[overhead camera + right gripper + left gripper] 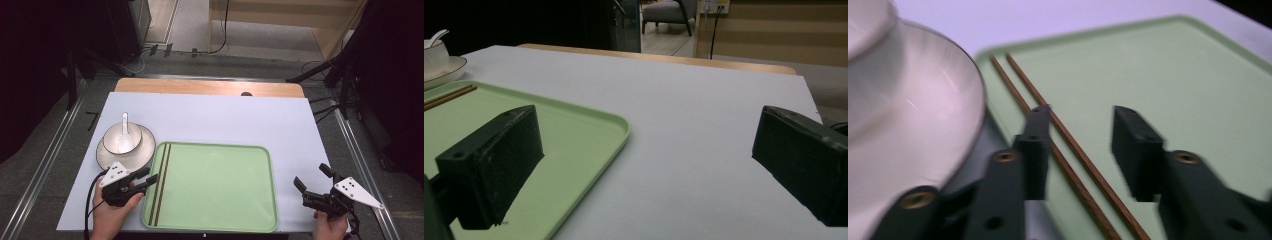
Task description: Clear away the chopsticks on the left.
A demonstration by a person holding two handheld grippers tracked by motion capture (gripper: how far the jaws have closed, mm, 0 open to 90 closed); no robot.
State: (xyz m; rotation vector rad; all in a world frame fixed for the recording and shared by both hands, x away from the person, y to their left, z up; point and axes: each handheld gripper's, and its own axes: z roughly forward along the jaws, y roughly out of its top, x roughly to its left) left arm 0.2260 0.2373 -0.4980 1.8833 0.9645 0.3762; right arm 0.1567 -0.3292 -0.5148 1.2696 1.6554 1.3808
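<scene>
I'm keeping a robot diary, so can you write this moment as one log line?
left gripper: open above chopsticks, nothing gripped | chopsticks: lying on green tray | right gripper: open, empty, beside tray | bowl: on plate, spoon inside

Bright table, dark surroundings, blurred close-up

two brown chopsticks (pixel 1068 140) lie side by side on the green tray (pixel 1173 75), running up between the left gripper (pixel 1080 145) and its parted black fingers (pixel 1034 145), which do not press them. a white plate (pixel 913 125) sits left, tabletop (pixel 1048 20) beyond.
</scene>
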